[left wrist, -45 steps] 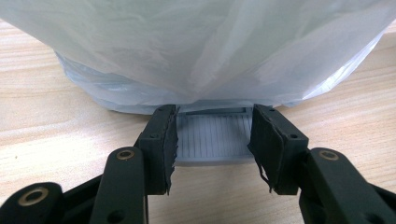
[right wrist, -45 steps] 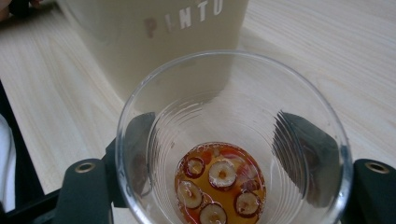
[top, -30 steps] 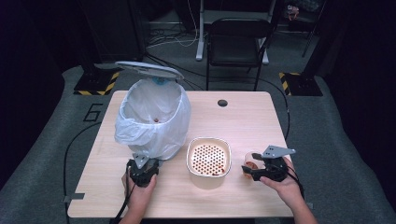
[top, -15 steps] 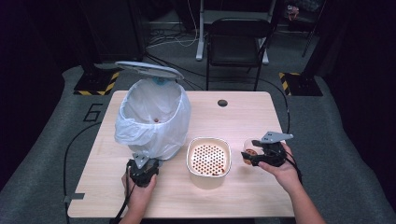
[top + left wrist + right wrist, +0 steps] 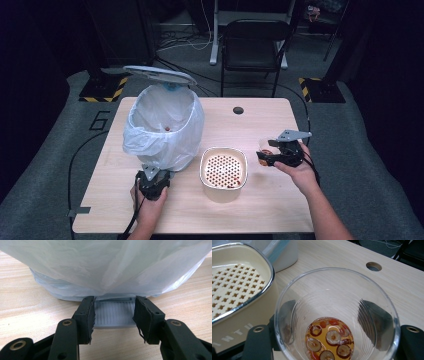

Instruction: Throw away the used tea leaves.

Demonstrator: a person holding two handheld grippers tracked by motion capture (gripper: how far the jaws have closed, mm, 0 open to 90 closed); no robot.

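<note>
Right gripper view: jaws clamp the clear cup (image 5: 337, 315) between them; left gripper (image 5: 152, 184) jaws grip the bin's pedal (image 5: 113, 315).

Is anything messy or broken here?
The black pads on the left tool, which clamps the bin's pedal, look torn and frayed at their edges. No spill shows: the cup in the right tool keeps its tea and fruit slices inside.

Bin pedal (image 5: 113, 315) far end hidden under bag (image 5: 107, 267); cup (image 5: 337, 315) bottom edge cut off.
</note>
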